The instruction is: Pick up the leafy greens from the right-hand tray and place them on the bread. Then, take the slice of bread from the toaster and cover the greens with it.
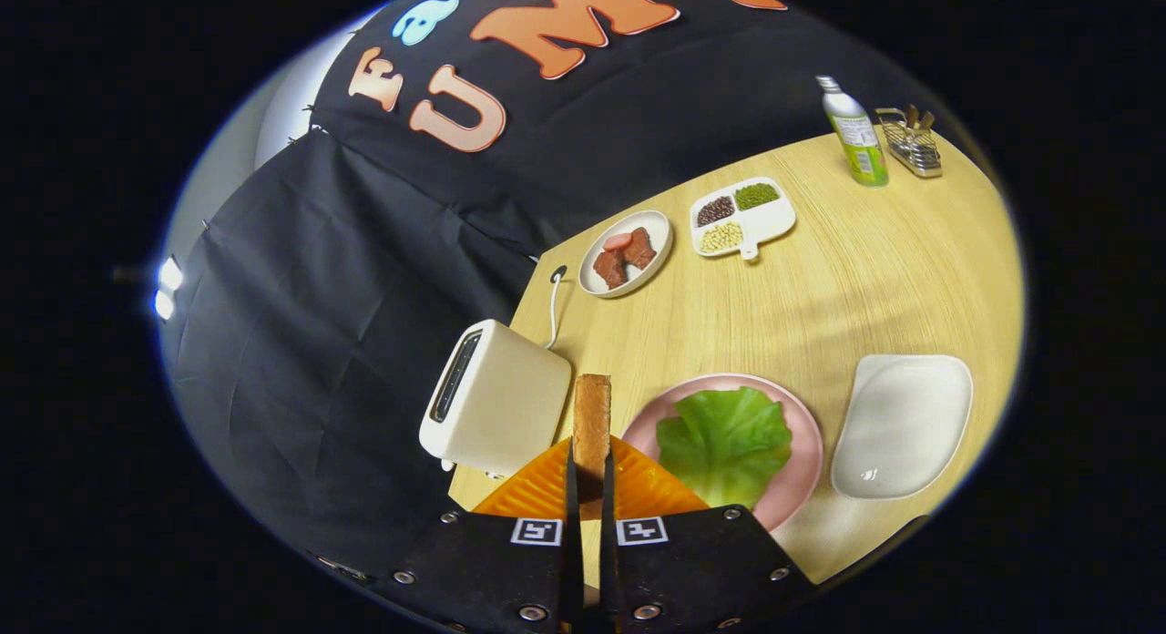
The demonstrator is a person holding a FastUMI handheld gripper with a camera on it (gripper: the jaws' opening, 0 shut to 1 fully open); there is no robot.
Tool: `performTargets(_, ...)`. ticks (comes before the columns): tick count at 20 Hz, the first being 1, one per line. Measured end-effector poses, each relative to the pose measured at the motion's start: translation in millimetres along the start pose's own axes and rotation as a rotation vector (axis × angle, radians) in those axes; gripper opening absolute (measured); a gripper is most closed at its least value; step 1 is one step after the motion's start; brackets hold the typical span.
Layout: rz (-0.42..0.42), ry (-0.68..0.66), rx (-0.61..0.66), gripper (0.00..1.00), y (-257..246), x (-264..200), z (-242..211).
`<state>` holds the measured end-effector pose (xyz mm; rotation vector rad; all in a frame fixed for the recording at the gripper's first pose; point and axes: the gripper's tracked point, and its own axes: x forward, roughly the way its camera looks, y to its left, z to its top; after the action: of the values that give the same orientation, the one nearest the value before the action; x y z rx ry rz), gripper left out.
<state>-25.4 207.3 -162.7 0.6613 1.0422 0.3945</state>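
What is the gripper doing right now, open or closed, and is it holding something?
Gripper: closed on the slice of bread, held upright on its edge between both fingers.

A light wooden table (pixel 874 279) carries everything. A white toaster (pixel 496 399) stands at its near left edge, its cord (pixel 553 308) running to the far edge. Just right of it sits a pink plate (pixel 802 434), and right of that a white tray (pixel 902 424). Farther back lie a small plate of meat (pixel 627 253) and a divided dish (pixel 742 217) of beans. At the far right stand a bottle (pixel 854 133) and a wire rack (pixel 911 142).
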Motion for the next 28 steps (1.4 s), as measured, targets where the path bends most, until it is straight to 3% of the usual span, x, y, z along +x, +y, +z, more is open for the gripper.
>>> performTargets(9,-0.013,0.048,0.116,0.07,-62.3,12.6,-29.9)
performTargets(12,-0.086,0.046,0.084,0.08,-86.6,16.2,-33.7)
performTargets(19,-0.142,0.026,-0.004,0.08,-93.5,25.1,-37.6)
performTargets(21,-0.173,0.006,-0.022,0.12,-96.9,24.2,-35.4)
performTargets(22,-0.176,-0.015,-0.033,0.22,-94.8,24.3,-31.6)
performTargets(28,-0.256,-0.121,-0.210,0.47,-93.1,15.2,-15.8)
